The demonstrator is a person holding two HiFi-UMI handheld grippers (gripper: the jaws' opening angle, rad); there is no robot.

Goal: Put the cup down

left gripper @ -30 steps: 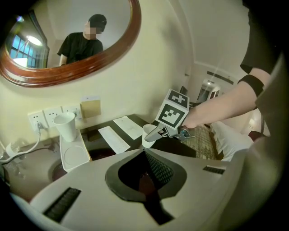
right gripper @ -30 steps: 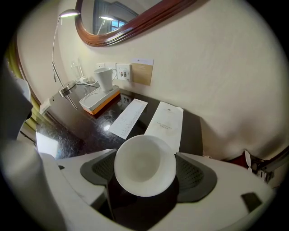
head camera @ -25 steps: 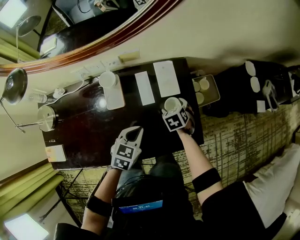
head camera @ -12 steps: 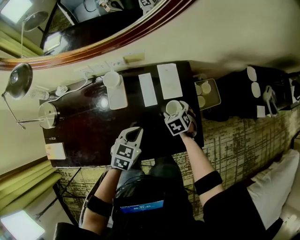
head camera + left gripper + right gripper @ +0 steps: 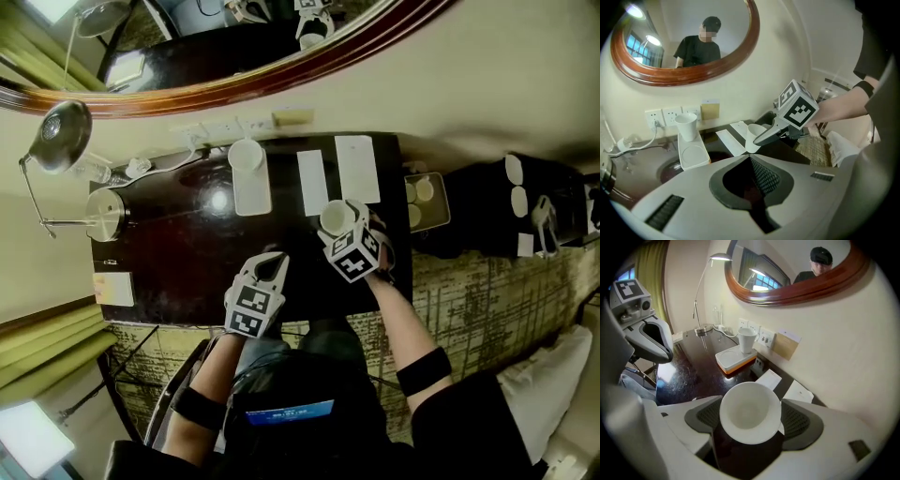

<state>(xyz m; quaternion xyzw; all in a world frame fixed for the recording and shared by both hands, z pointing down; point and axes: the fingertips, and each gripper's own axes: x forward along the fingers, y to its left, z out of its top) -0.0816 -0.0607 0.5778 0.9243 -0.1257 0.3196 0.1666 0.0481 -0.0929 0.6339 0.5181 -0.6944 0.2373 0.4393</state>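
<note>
Nearest the person, the left gripper [image 5: 751, 161] hangs over the front edge of the dark desk [image 5: 178, 272] with its jaws pressed together, nothing between them. Just to its right and a little farther in, the right gripper [image 5: 751, 427] has its jaws spread wide and clamped on the white cup [image 5: 749, 411], one ribbed pad against each side of the cup's wall. The cup's open mouth faces up toward that gripper's camera and the cup is empty. In the left gripper view the cup leans slightly in the grip over the right part of the desk; whether its base touches the desktop cannot be told, as the left gripper's body hides it. Beyond the cup lie two white paper sheets [image 5: 312, 181] side by side. To their left, near the wall, a white tray [image 5: 253, 195] carries a second cup [image 5: 246, 153] upright at its far end. Behind that are wall sockets [image 5: 670, 114] and the wooden frame of a round mirror [image 5: 689, 77].
</note>
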